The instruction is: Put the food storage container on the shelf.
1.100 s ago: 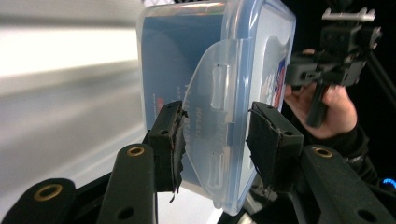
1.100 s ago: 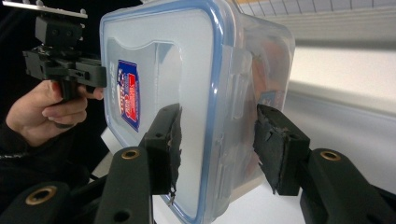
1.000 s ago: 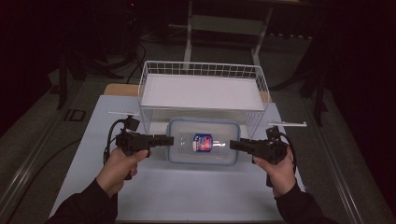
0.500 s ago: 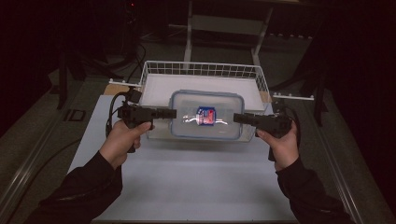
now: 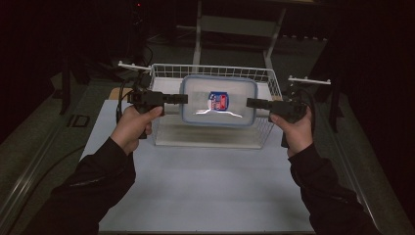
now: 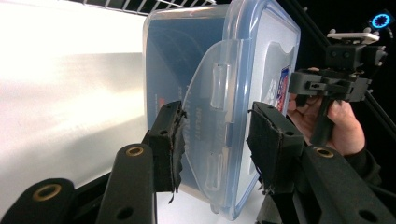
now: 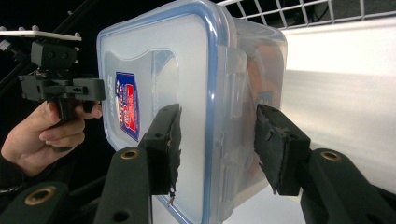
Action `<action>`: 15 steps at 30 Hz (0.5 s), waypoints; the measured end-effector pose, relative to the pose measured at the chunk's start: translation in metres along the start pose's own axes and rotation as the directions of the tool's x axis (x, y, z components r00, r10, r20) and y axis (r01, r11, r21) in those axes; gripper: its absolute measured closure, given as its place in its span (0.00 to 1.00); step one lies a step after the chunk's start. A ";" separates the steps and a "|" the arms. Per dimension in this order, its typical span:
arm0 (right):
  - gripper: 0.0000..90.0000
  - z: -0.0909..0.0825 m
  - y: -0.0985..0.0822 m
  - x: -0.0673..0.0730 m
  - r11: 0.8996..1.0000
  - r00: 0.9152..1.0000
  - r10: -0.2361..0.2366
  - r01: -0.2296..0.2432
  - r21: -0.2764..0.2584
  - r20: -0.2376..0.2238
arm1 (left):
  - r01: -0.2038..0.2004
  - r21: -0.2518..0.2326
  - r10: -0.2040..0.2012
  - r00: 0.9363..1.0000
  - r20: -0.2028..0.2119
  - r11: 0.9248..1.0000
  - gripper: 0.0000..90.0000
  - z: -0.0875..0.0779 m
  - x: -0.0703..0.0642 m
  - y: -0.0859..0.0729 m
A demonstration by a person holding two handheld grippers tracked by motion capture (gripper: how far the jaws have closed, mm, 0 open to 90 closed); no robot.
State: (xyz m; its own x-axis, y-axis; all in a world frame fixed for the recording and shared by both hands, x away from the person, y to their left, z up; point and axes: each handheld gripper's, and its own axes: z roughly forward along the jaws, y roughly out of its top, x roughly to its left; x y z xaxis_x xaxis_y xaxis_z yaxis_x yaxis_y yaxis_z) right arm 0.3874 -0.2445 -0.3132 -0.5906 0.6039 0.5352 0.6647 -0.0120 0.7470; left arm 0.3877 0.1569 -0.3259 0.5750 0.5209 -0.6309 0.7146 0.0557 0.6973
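Firmly, the left tongs and the right tongs each clamp one short end of the lidded plastic container, holding it level in the air over the white wire basket on the bench. Gripping opposite ends probably keeps it from tipping. Whatever lies inside stays blurred behind the cloudy walls.

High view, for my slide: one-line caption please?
Both grippers hold a lidded plastic container above a white wire basket.
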 end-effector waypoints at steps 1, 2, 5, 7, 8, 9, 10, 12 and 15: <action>0.58 0.002 0.002 -0.002 1.000 1.000 0.005 -0.005 0.003 0.002 | -0.001 -0.002 0.001 1.000 -0.008 1.000 0.62 0.001 0.001 0.003; 0.58 0.004 0.004 -0.003 1.000 1.000 0.010 -0.010 0.001 0.005 | 0.003 -0.006 -0.003 1.000 -0.014 1.000 0.62 0.002 0.002 0.005; 0.57 0.009 0.009 -0.008 1.000 1.000 0.015 -0.015 0.006 0.008 | 0.001 -0.007 -0.001 1.000 -0.029 1.000 0.61 0.005 0.005 0.012; 0.57 0.011 0.013 -0.010 1.000 1.000 0.019 -0.019 0.007 0.011 | 0.012 -0.006 -0.013 0.999 -0.033 1.000 0.61 0.007 0.009 0.015; 0.57 0.013 0.014 -0.012 1.000 1.000 0.021 -0.021 0.011 0.009 | 0.024 -0.004 -0.024 0.999 -0.029 1.000 0.61 0.007 0.010 0.016; 0.57 0.014 0.016 -0.012 1.000 1.000 0.025 -0.025 0.009 0.010 | 0.025 -0.007 -0.026 0.999 -0.030 1.000 0.61 0.007 0.011 0.017; 0.57 0.014 0.018 -0.013 1.000 1.000 0.025 -0.025 0.008 0.011 | 0.022 -0.011 -0.023 0.999 -0.036 1.000 0.61 0.007 0.011 0.018; 0.57 0.017 0.021 -0.013 1.000 1.000 0.019 -0.019 0.012 0.016 | 0.038 -0.016 -0.039 0.999 -0.029 0.999 0.61 0.008 0.015 0.018; 0.57 0.019 0.025 -0.014 0.999 1.000 0.028 -0.028 0.015 0.013 | 0.044 -0.016 -0.045 0.999 -0.019 0.999 0.61 0.007 0.018 0.019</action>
State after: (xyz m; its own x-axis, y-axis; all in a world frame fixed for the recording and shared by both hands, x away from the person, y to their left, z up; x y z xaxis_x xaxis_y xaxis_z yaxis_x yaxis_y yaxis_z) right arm 0.4209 -0.2386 -0.3096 -0.5657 0.6135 0.5510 0.6881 -0.0170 0.7254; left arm 0.4142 0.1609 -0.3268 0.5349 0.5339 -0.6549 0.7331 0.0920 0.6738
